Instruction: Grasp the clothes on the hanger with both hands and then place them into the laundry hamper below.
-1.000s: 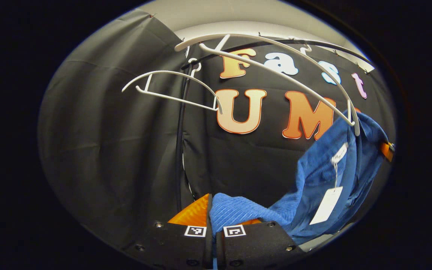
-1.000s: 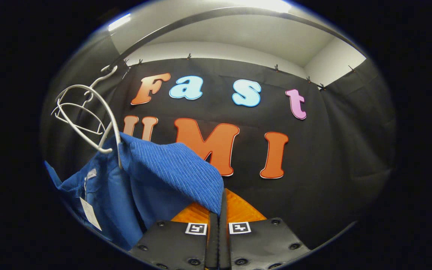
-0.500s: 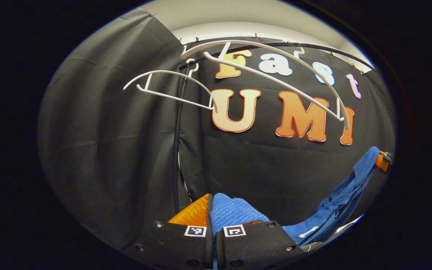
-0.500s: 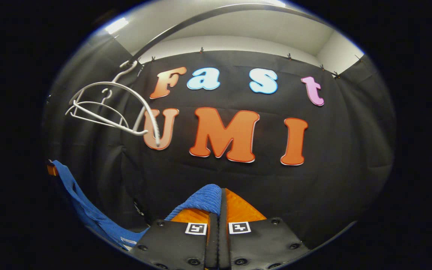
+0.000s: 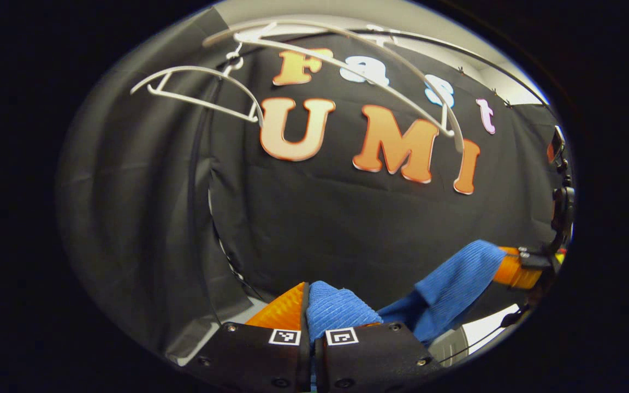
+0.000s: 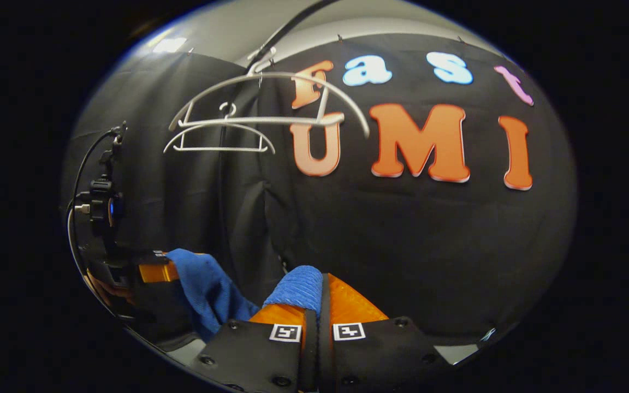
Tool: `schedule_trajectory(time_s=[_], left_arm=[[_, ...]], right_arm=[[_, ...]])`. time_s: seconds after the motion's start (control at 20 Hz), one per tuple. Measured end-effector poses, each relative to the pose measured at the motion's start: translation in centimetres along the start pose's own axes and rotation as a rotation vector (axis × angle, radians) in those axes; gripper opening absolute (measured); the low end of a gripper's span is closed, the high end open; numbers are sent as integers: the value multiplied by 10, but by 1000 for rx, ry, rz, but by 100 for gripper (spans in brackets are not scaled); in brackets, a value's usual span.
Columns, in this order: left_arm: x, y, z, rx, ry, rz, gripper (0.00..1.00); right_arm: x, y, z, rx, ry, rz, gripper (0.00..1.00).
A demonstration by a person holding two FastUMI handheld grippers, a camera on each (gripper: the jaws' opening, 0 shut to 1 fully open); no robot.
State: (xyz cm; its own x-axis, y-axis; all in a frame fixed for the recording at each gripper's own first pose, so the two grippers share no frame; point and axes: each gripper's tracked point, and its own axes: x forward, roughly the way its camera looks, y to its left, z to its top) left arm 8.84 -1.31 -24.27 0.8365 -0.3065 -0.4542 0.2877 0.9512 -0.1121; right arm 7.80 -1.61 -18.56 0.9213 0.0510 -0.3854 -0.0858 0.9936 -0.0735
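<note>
The blue ribbed garment (image 5: 342, 311) hangs stretched between both grippers, free of the hangers. In the left gripper view my left gripper (image 5: 310, 295) is shut on one bunched end, and the cloth sags rightward to my right gripper (image 5: 516, 273), whose orange fingers pinch the other end. The right gripper view has my right gripper (image 6: 322, 286) shut on a blue fold (image 6: 298, 284). At its lower left the left gripper (image 6: 153, 271) holds the garment's far end (image 6: 205, 289). Two bare white hangers (image 6: 265, 112) hang above on the rail.
A dark curved rail (image 6: 287, 27) carries the hangers (image 5: 347, 60) well above both grippers. Black cloth walls close in behind and to the left. A strip of light floor (image 5: 489, 327) lies low at the right.
The garment slid off the white hanger, which swung back up bare. Both grippers have come down with the cloth held between them, so the hangers now sit higher in both views.
</note>
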Motion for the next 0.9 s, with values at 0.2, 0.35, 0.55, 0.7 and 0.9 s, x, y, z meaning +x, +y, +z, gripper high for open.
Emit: schedule_trajectory(time_s=[0.2, 0.35, 0.55, 0.7, 0.9], left_arm=[[19, -14, -76, -81, 175, -29, 4], [17, -17, -146, -141, 360, -15, 4], [13, -19, -204, -235, 496, 10, 6], [3, -17, -243, -242, 574, 50, 14], [-14, -15, -258, -248, 614, 83, 61]], right_arm=[[26, 8, -92, 61, 239, -1, 8], [28, 10, -139, 111, 377, -25, 9], [26, 18, -190, 141, 519, -25, 9], [23, 19, -226, 165, 616, -32, 11], [16, 26, -238, 211, 649, -21, 36]])
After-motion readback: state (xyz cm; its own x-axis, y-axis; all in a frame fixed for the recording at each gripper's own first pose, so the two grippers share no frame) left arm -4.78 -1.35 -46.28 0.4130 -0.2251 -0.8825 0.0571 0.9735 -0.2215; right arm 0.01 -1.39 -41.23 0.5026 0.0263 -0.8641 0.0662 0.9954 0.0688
